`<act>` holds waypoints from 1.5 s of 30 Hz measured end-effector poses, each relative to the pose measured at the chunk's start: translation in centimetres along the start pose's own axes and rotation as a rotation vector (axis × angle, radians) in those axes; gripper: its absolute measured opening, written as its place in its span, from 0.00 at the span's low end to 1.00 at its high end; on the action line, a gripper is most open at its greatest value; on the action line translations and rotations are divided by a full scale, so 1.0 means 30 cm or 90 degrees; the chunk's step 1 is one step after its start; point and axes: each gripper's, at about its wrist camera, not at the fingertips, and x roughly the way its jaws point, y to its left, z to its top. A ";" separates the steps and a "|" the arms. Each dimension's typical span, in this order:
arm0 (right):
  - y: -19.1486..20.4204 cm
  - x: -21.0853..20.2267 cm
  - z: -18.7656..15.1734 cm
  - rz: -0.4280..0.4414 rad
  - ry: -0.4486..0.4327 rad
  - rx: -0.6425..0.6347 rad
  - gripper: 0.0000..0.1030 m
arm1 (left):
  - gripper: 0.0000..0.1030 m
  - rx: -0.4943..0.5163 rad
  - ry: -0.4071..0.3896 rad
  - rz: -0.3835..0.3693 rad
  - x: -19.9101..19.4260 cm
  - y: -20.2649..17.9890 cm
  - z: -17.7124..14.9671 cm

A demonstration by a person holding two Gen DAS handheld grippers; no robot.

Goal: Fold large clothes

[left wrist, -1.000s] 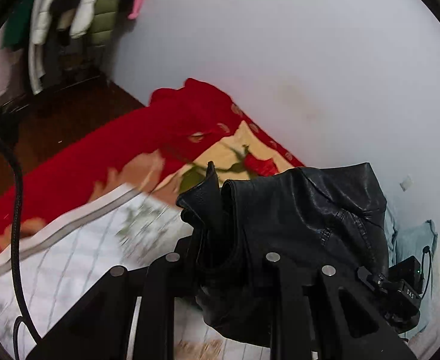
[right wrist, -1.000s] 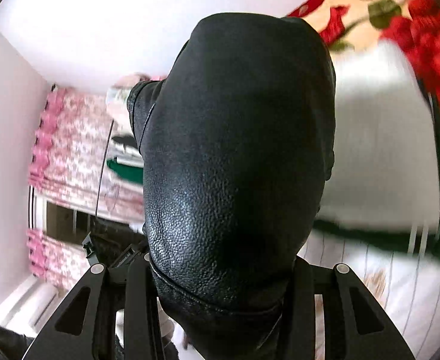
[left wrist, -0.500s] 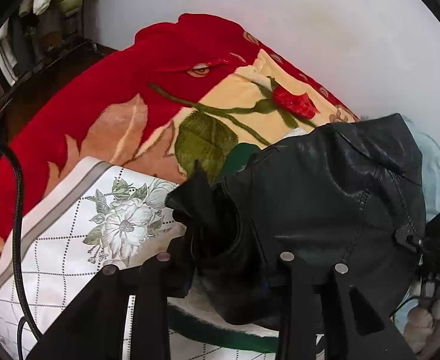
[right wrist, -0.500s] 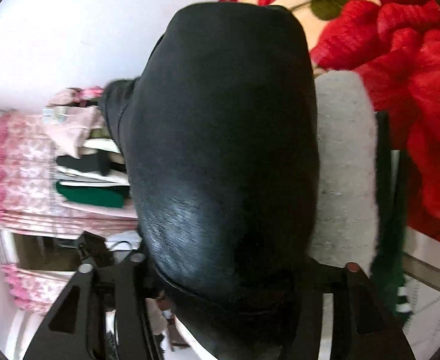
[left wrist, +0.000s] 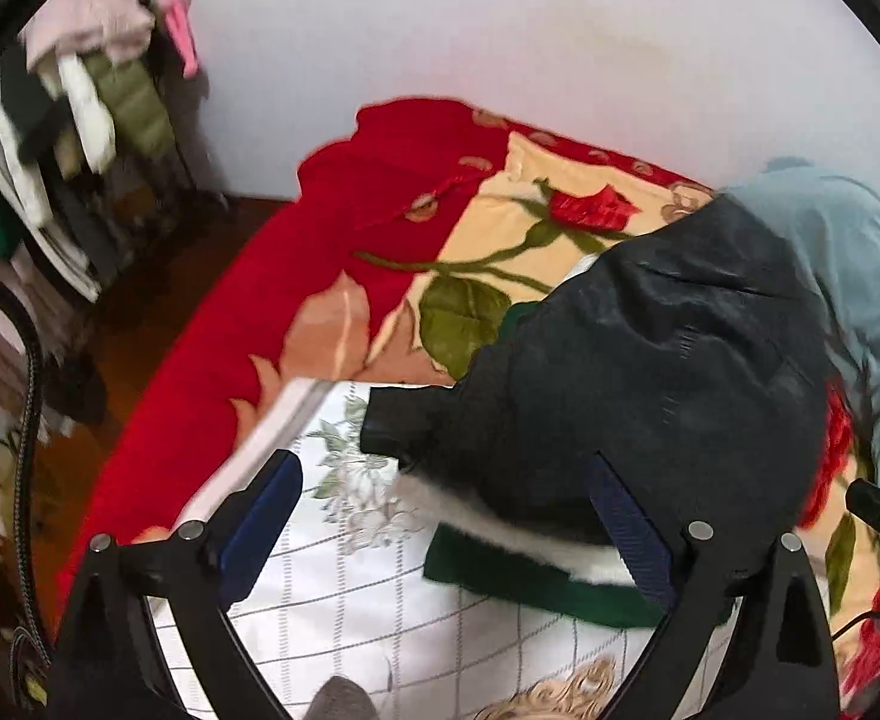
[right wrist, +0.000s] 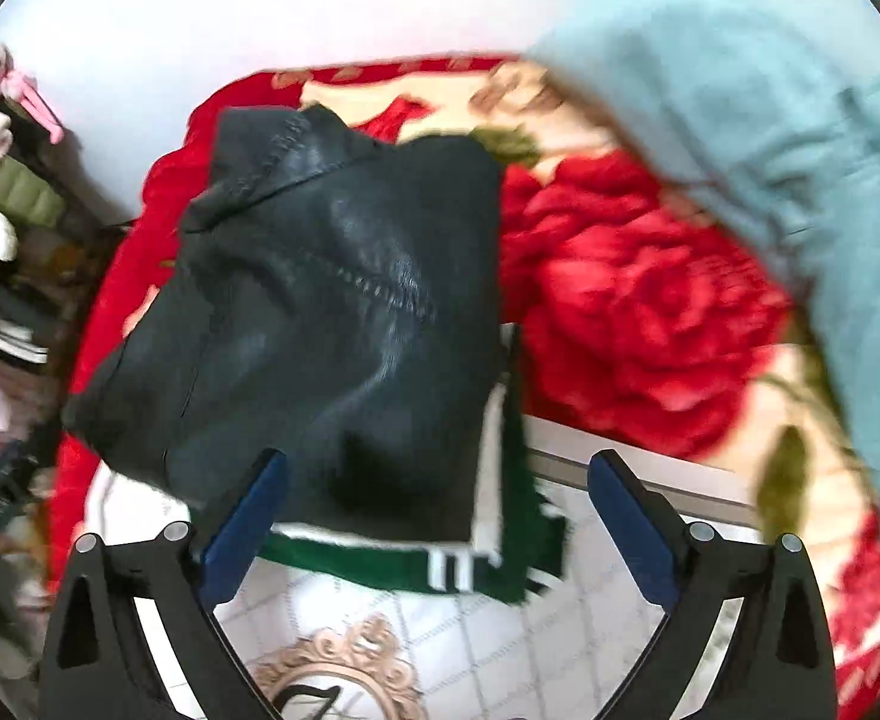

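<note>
A folded black leather jacket (left wrist: 638,372) lies on the bed on top of a green and white garment (left wrist: 536,576). It also shows in the right wrist view (right wrist: 320,348), resting on the same green and white garment (right wrist: 458,564). My left gripper (left wrist: 446,516) is open and empty, its blue pads (left wrist: 260,528) apart just in front of the jacket. My right gripper (right wrist: 434,522) is open and empty too, its fingers (right wrist: 242,522) wide at the jacket's near edge.
The bed has a red rose blanket (left wrist: 332,276) and a white checked quilt (left wrist: 344,600). A light blue garment (right wrist: 788,138) lies at the right by the wall. A clothes rack (left wrist: 68,138) stands at the left over dark floor.
Both grippers held the black jacket up off the bed earlier. They have now let go and opened, and the jacket lies folded on the green and white garment.
</note>
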 end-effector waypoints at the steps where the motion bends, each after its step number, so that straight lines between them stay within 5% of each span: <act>1: 0.022 -0.061 -0.029 -0.029 -0.018 -0.002 0.98 | 0.95 0.012 -0.008 0.002 -0.052 -0.004 -0.009; 14: 0.172 -0.926 -0.410 -0.171 -0.140 0.021 1.00 | 0.96 0.095 -0.068 -0.046 -0.679 0.012 -0.156; 32: 0.114 -1.734 -0.815 -0.132 -0.224 0.025 1.00 | 0.96 0.077 -0.130 -0.063 -1.356 0.114 -0.370; 45: 0.142 -2.122 -0.986 -0.097 -0.276 0.017 1.00 | 0.96 0.083 -0.160 -0.069 -1.629 0.156 -0.460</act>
